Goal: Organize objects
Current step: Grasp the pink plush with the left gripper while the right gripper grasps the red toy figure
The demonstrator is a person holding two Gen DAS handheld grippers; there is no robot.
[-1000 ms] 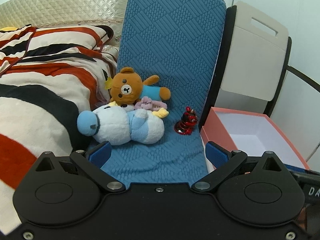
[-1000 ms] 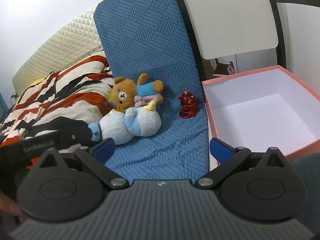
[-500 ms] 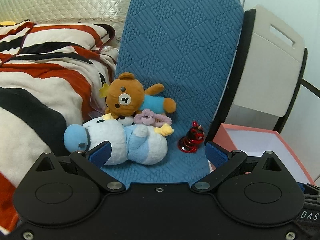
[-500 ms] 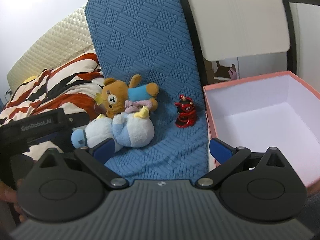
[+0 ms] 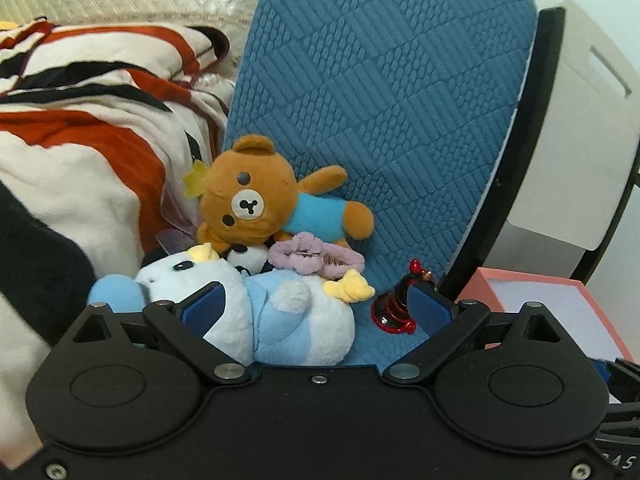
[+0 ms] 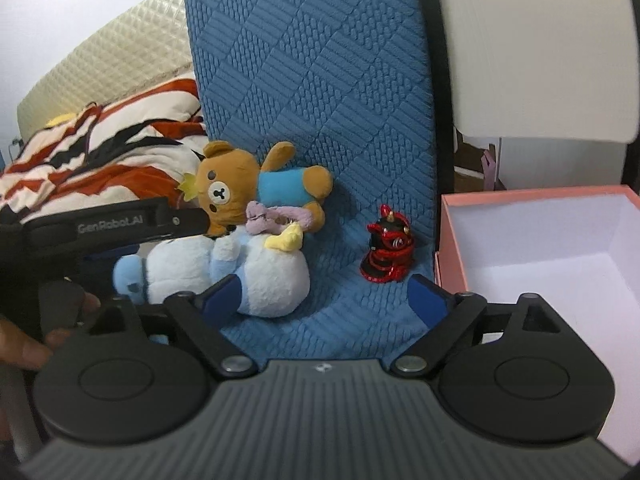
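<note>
A white-and-blue plush [image 5: 280, 320] [image 6: 256, 276] lies on the blue chair seat. A brown bear plush [image 5: 260, 204] [image 6: 240, 188] leans behind it, with a purple hair clip [image 5: 316, 260] [image 6: 272, 216] between them. A small red-and-black figurine [image 5: 394, 308] [image 6: 386, 250] stands to the right. My left gripper [image 5: 316, 308] is open, its jaws on either side of the white-and-blue plush's body. My right gripper [image 6: 320, 292] is open and empty, a little back from the plush and figurine. An open pink box [image 5: 560, 312] [image 6: 540, 248] sits at the right.
The blue textured chair back [image 5: 380, 100] [image 6: 312, 80] rises behind the toys. A striped red, black and white blanket [image 5: 80, 140] [image 6: 100, 140] lies on the bed at left. A white panel with black frame [image 5: 580, 140] stands behind the box. The left gripper's body [image 6: 120, 224] crosses the right wrist view.
Both grippers have moved forward toward the toys. The left gripper's open jaws now flank the white-and-blue plush; the right has come closer to the figurine.
</note>
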